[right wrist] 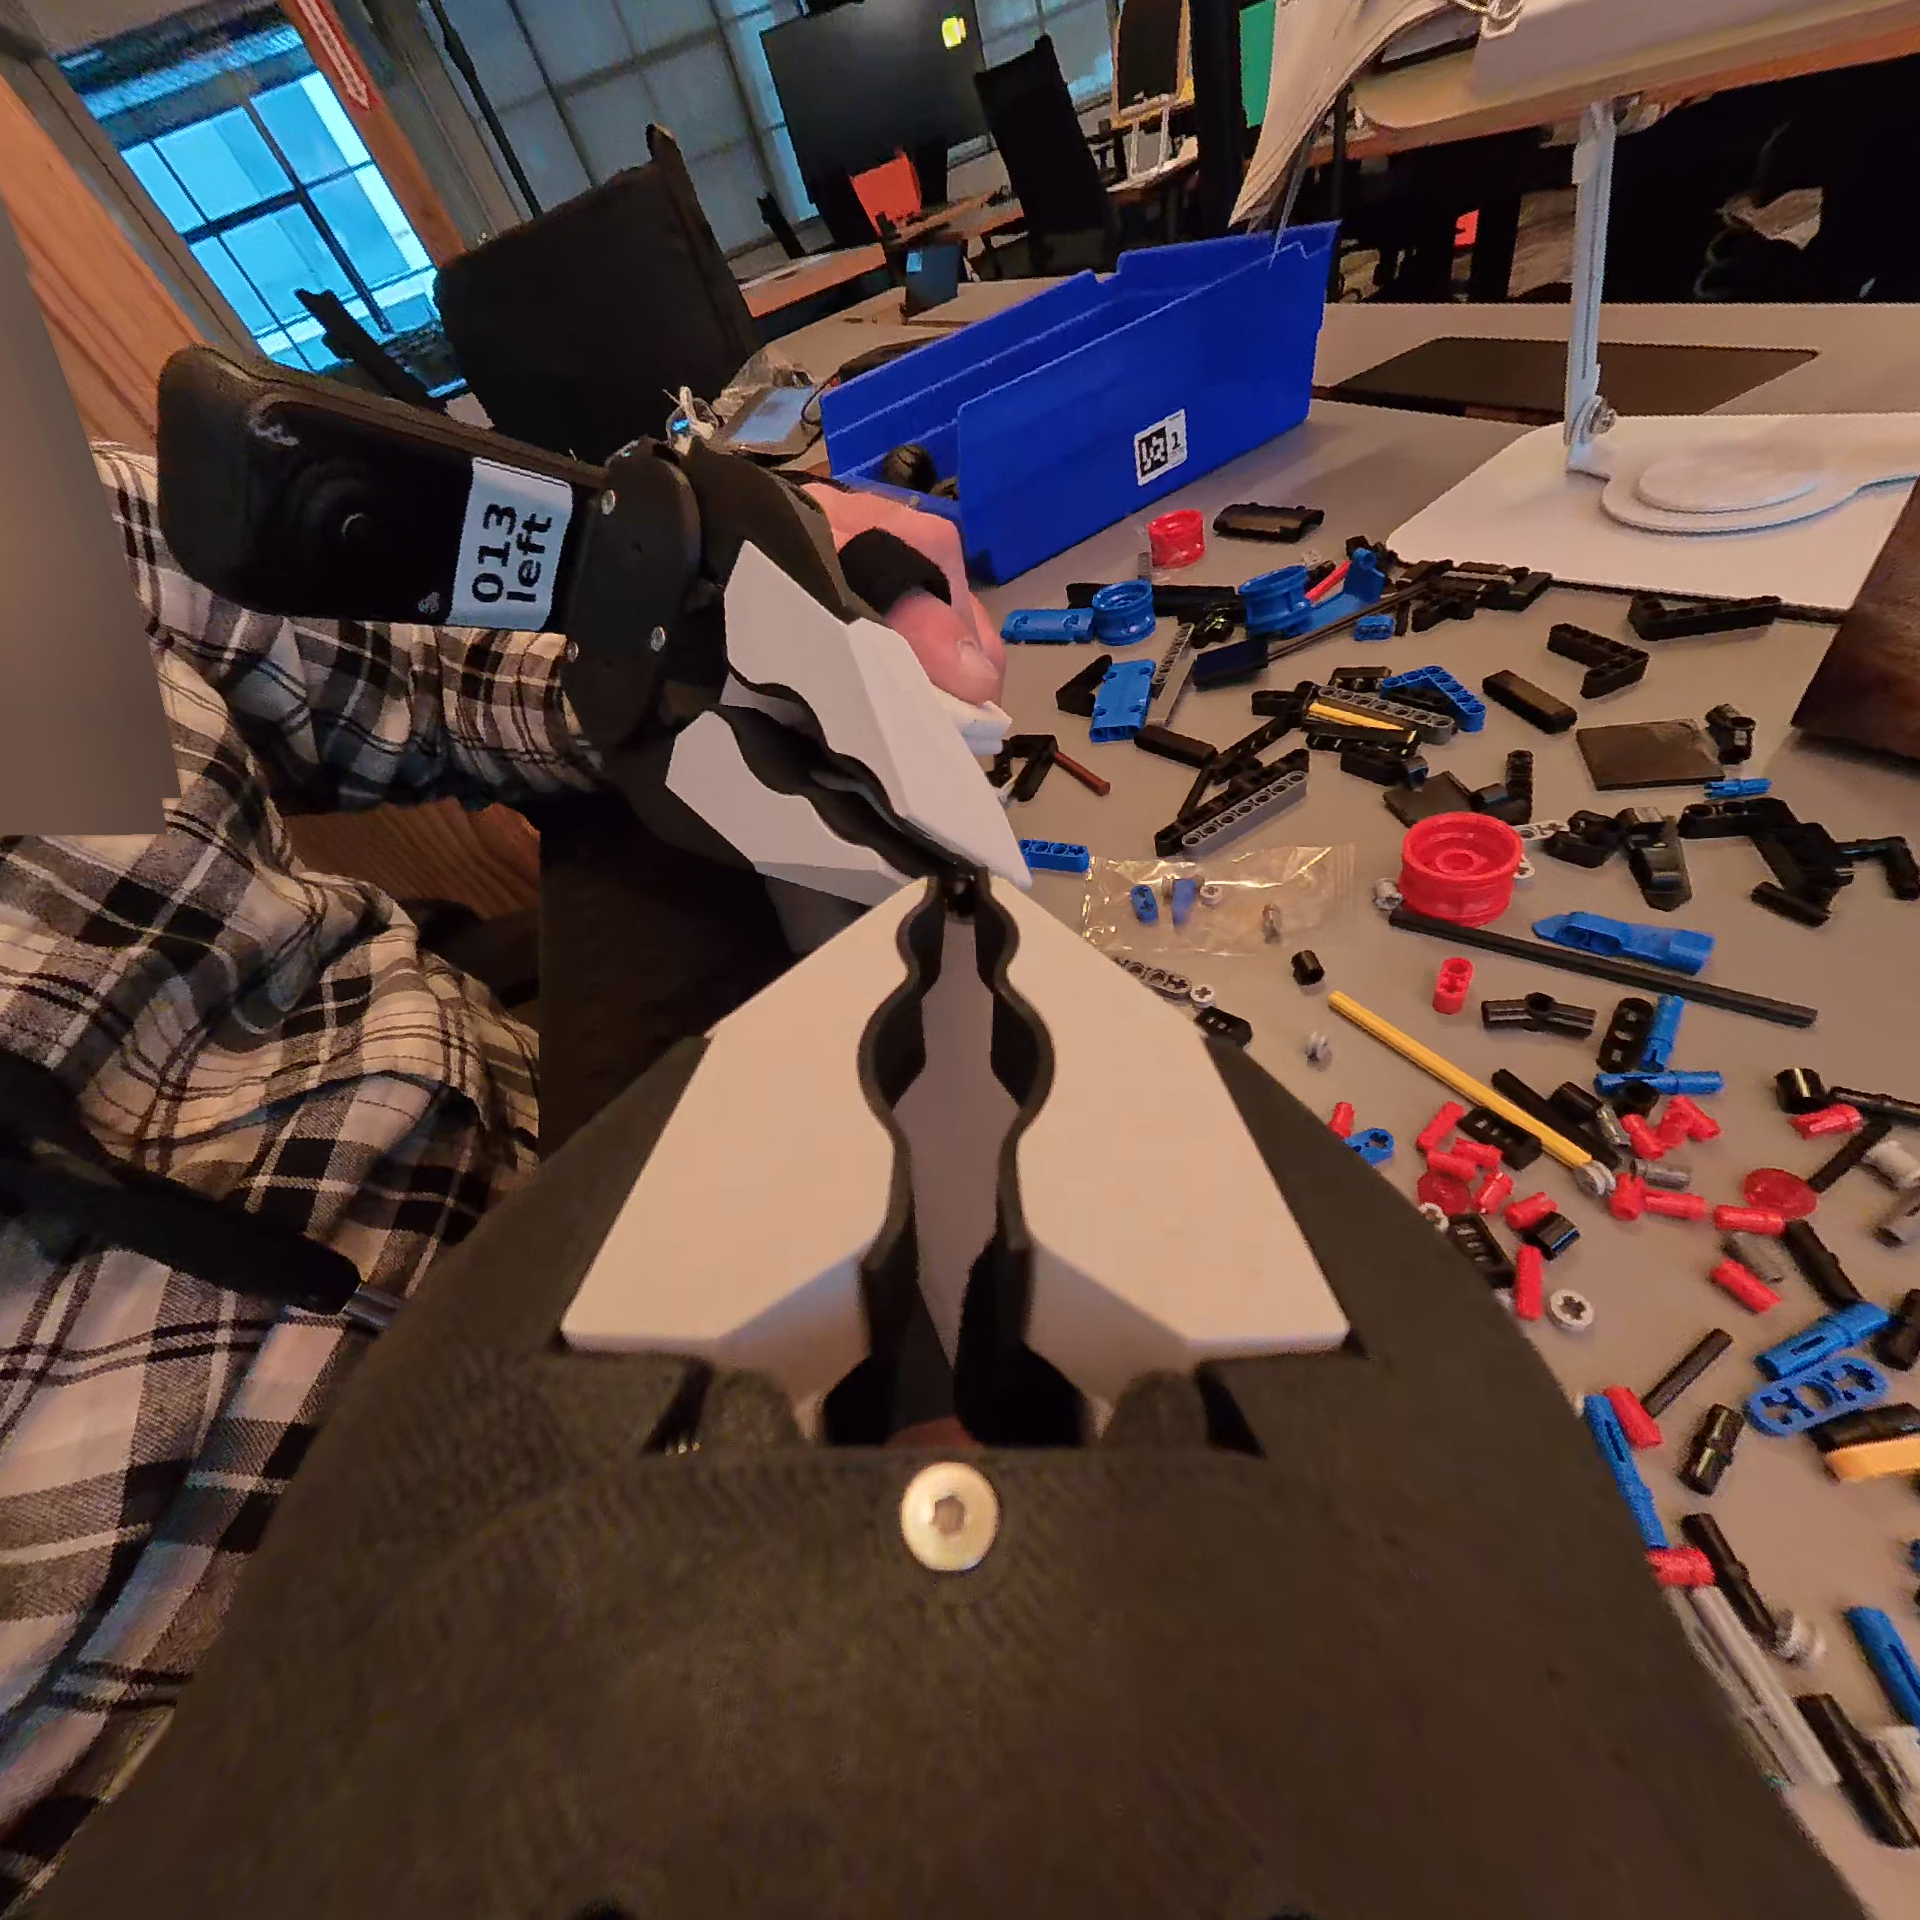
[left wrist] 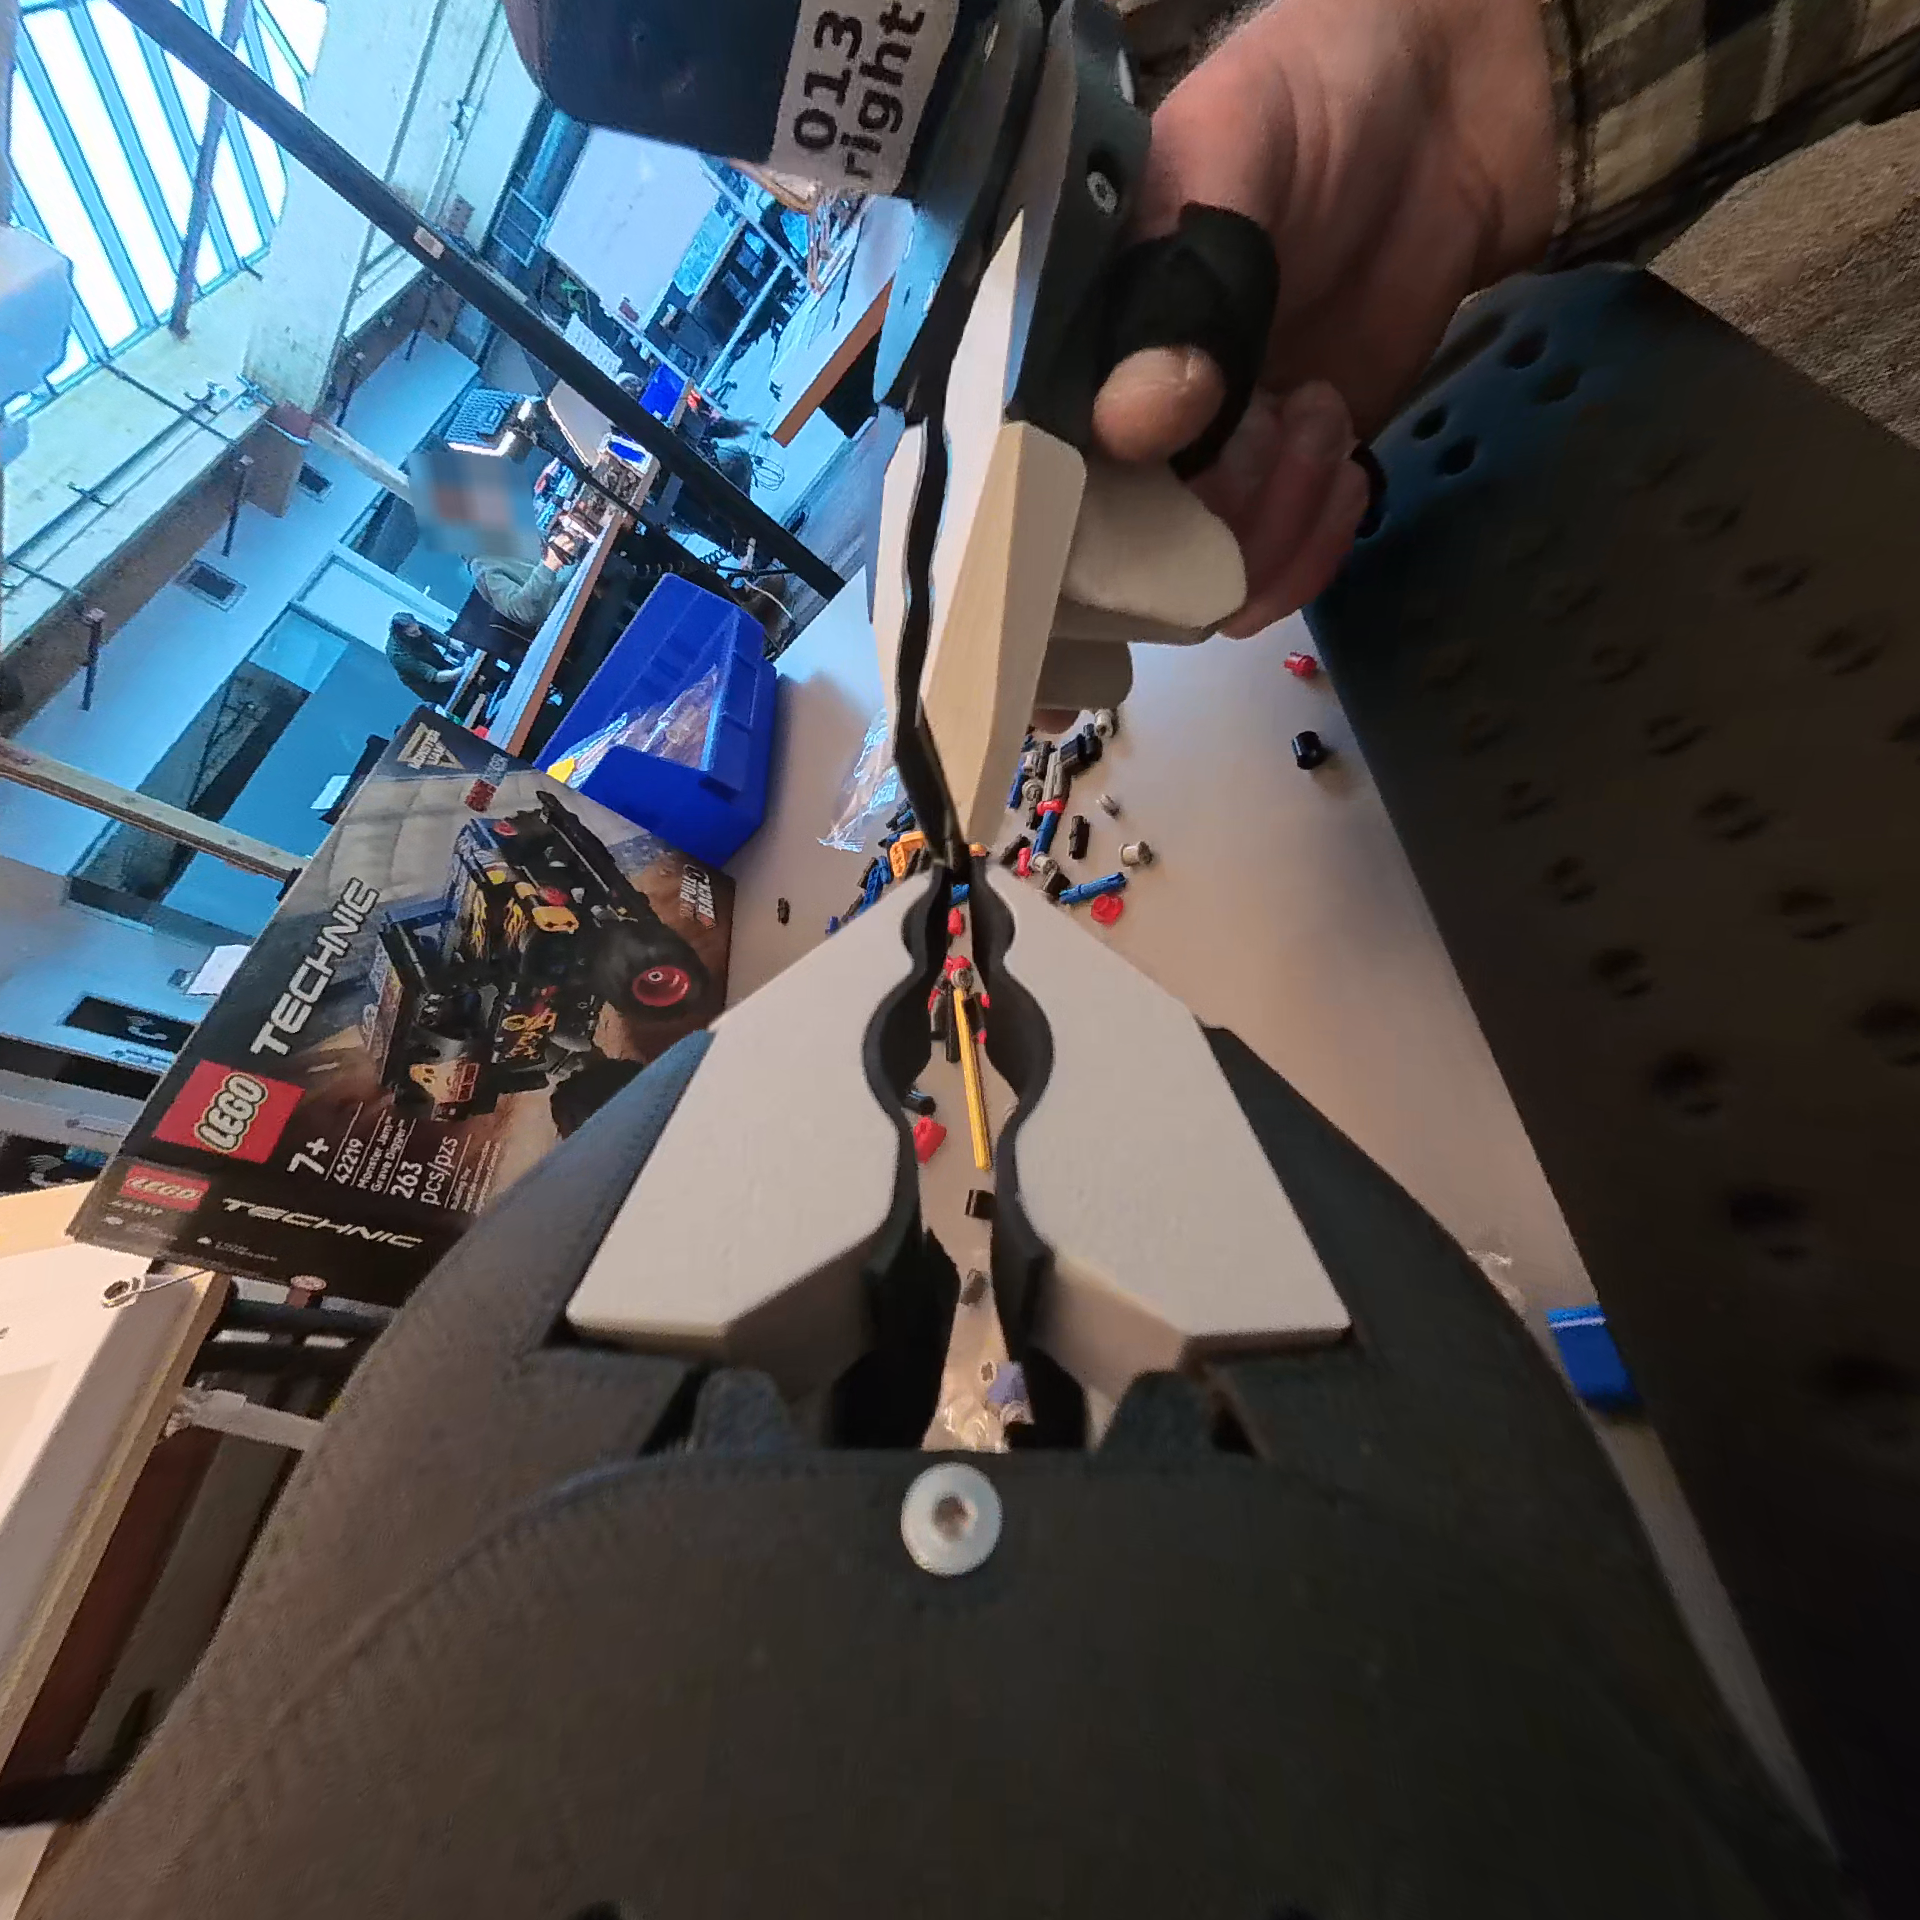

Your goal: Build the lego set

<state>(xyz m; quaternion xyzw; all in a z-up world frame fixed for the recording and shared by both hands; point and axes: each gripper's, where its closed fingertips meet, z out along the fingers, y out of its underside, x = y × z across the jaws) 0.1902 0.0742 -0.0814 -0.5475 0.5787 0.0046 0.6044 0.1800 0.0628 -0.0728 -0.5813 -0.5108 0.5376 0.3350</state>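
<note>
In the left wrist view, the left tool (left wrist: 957, 894) has its white, black-lined jaws drawn together at the tips, where they meet the tips of the right tool (left wrist: 948, 831); whether a part sits between them cannot be told here. A bare hand (left wrist: 1340, 270) grips the right tool's handle. Beyond the tips, small red, blue and black plastic lego pieces (left wrist: 1049, 821) lie scattered on the pale grey bench (left wrist: 1299, 935), with a thin yellow plastic axle (left wrist: 972, 1081) visible through the jaw gap. A printed cardboard set box (left wrist: 436, 997) stands beside a blue plastic storage bin (left wrist: 675, 717). In the right wrist view, the right tool (right wrist: 958, 891) is closed at its tips on a small black plastic piece (right wrist: 960, 896), and the left tool (right wrist: 971, 847) touches the same spot. A red plastic wheel hub (right wrist: 1460, 868), a clear plastic bag (right wrist: 1216, 899) of small parts and the yellow axle (right wrist: 1455, 1081) lie on the bench (right wrist: 1299, 1351).
</note>
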